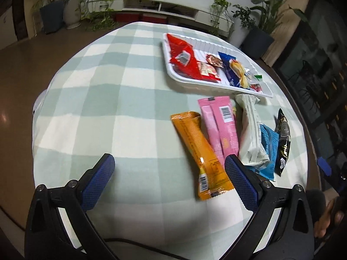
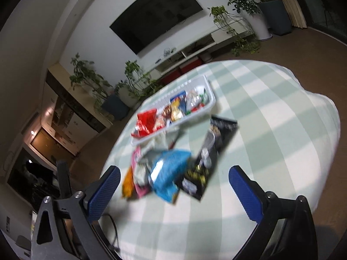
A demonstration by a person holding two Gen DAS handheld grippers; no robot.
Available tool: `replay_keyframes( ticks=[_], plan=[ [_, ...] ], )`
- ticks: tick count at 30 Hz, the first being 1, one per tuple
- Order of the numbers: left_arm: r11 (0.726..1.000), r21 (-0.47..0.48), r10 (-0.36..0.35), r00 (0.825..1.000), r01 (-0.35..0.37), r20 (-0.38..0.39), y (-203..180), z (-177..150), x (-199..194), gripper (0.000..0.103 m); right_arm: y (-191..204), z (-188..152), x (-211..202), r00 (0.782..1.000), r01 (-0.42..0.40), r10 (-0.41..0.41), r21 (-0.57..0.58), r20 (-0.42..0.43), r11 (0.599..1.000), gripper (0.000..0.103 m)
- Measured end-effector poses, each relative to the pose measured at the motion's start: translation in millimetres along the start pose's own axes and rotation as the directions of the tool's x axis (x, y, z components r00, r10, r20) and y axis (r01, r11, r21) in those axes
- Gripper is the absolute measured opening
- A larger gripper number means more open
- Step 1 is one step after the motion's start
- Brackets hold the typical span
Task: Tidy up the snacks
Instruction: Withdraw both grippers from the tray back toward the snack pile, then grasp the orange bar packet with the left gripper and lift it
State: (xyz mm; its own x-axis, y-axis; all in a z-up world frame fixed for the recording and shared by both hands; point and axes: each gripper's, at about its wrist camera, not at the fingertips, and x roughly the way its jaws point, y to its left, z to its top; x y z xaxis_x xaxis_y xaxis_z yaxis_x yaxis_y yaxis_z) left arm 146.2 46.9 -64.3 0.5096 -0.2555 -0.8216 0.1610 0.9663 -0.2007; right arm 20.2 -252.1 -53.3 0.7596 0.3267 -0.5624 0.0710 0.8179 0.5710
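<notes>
A row of snack packets lies on the checked tablecloth: an orange bar [image 1: 199, 151], a pink packet [image 1: 220, 127], a white pouch [image 1: 252, 134], a blue packet [image 1: 269, 145] and a black packet [image 1: 283, 138]. Beyond them a white tray [image 1: 173, 73] holds a red bag [image 1: 184, 56] and several small wrapped snacks. My left gripper [image 1: 169, 162] is open above bare cloth, its right finger beside the orange bar. My right gripper [image 2: 173, 175] is open, hovering near the blue packet [image 2: 169, 171] and black packet [image 2: 210, 158], holding nothing. The white tray [image 2: 208, 106] sits behind.
The round table [image 1: 97, 99] has bare cloth to the left of the snacks. A person's hand [image 1: 329, 218] shows at the right edge. A black cable [image 2: 113, 227] lies near the table's front. Potted plants, a TV and a low shelf stand behind.
</notes>
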Motion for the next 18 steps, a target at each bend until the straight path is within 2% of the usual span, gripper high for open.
replay_keyframes(
  ticks=[4, 6, 11, 13, 18],
  plan=[
    [0.999, 0.041, 0.022, 1.0, -0.021, -0.021, -15, 9, 10, 0.1, 3, -10, 2, 0.999, 0.035, -0.035, -0.013, -0.028, 0.999, 0.088],
    [0.997, 0.066, 0.04, 0.999, -0.038, -0.034, -22, 13, 18, 0.097, 5, -10, 0, 0.999, 0.037, -0.037, -0.022, -0.026, 0.999, 0.087],
    [0.993, 0.086, 0.084, 0.993, -0.077, -0.083, -21, 19, 42, 0.078, 10, -12, -5, 0.999, 0.049, -0.05, -0.055, -0.014, 0.997, 0.085],
    [0.992, 0.091, 0.093, 0.991, -0.085, -0.097, -18, 19, 47, 0.067, 12, -13, -5, 0.998, 0.051, -0.053, -0.064, -0.02, 0.997, 0.084],
    [0.983, 0.144, 0.129, 0.985, -0.112, -0.114, -19, 24, 59, 0.065, 14, -15, -1, 0.998, 0.053, -0.055, -0.076, -0.034, 0.996, 0.084]
  ],
)
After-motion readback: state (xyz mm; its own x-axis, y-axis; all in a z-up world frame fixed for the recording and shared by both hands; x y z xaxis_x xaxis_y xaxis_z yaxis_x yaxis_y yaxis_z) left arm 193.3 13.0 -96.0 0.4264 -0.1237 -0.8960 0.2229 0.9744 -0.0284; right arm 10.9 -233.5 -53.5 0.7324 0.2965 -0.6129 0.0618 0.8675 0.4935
